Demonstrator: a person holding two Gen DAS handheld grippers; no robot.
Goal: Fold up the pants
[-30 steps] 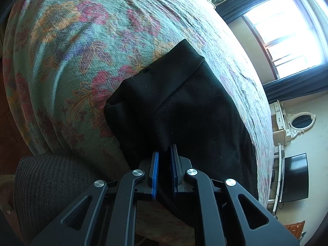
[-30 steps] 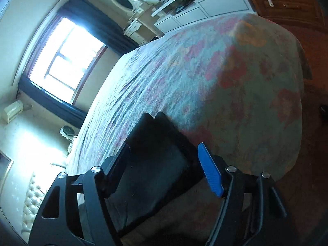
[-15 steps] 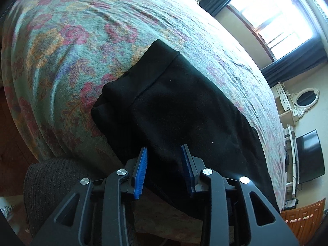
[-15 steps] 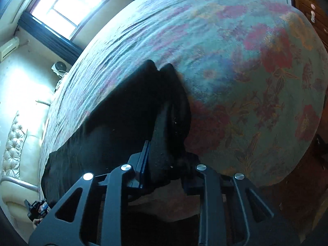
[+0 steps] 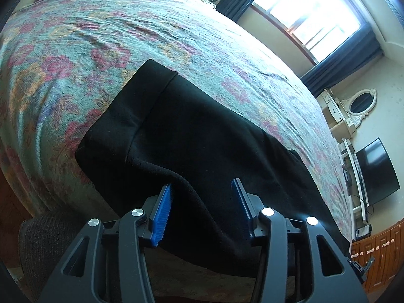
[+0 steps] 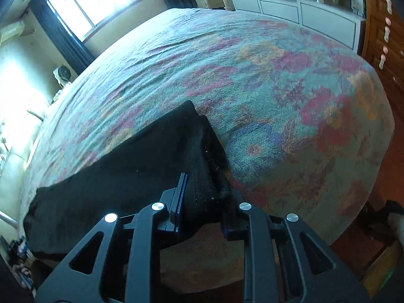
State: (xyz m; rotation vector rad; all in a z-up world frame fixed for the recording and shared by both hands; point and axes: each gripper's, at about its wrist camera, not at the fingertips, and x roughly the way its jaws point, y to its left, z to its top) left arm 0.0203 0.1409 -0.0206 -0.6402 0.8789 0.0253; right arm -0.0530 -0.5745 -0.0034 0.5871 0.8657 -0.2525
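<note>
Held the left gripper with jaws spread wide at the bed's near edge, a ridge of black cloth lying loose between the blue pads, nothing pinched. Kept the right gripper clamped on a thick bunch of the pants along that same near edge, at the garment's other end.

Found the pants spread lengthwise across the near side of the bed on the floral bedspread, one long side drooping over the bed's edge, a banded end lying flat further in from the edge.

Looked, by the layout, like the start of a fold with one end already secured. Called for closing the left jaws low on the loose ridge, catching every layer rather than the top one alone. Called also for lifting both ends level and together, keeping the cloth taut between them, and carrying the overhanging side in from the bed's edge so nothing slid to the floor. Risked a skewed crease with any uneven pull.

Could not make out the right gripper's far pad, buried in fabric. Could not tell waistband from cuff on the banded end, nor count layers in the black cloth. Lost the overhanging side below the bed's edge behind the gripper frames.
</note>
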